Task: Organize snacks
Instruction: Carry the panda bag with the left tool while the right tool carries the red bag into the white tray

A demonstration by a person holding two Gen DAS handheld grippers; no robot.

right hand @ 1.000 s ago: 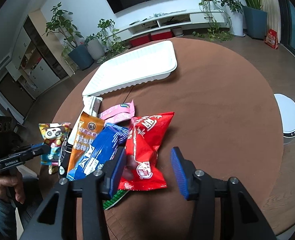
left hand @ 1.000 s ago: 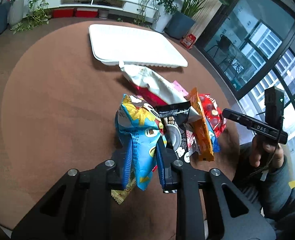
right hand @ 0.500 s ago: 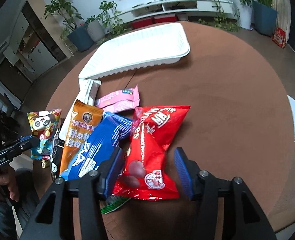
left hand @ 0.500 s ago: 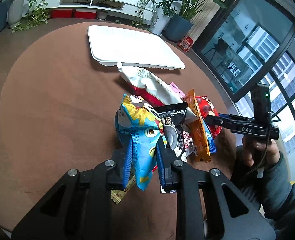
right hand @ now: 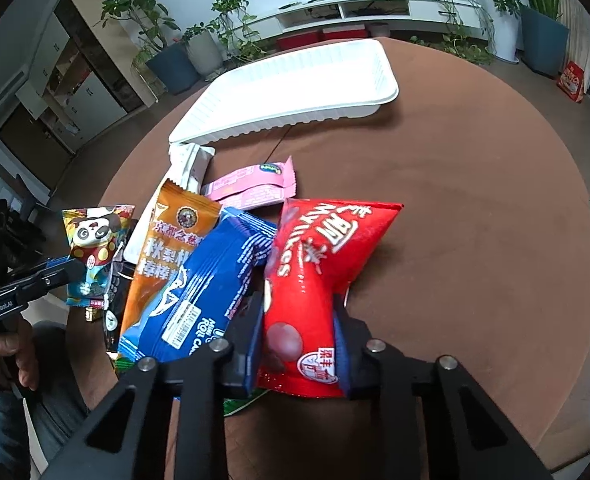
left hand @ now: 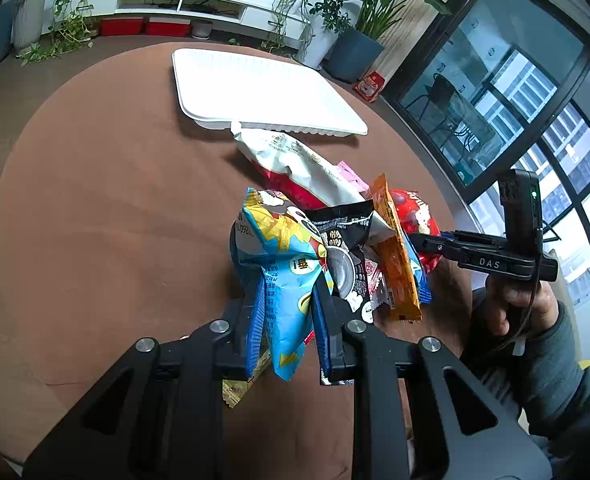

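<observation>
Snacks: a heap of packets lies on the round brown worktop (right hand: pixel 475 200), near the white tray (right hand: pixel 295 92).
Red packet (right hand: pixel 315 264): at the heap's right edge, pinched at its lower half by the right gripper (right hand: pixel 298 336), fingers closed on it.
Light blue packet (left hand: pixel 283 264): at the heap's left, squeezed between the left gripper (left hand: pixel 287 320) fingers.
Between them: blue packet (right hand: pixel 199 288), orange packet (right hand: pixel 167 256), pink packet (right hand: pixel 251 188).

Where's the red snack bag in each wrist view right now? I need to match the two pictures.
Left wrist: red snack bag at centre right, mostly hidden behind the orange packet, by the right gripper.
Right wrist: low centre, pinched between the right gripper's fingers.
Shared landmark: the white tray, beyond the pile.
</observation>
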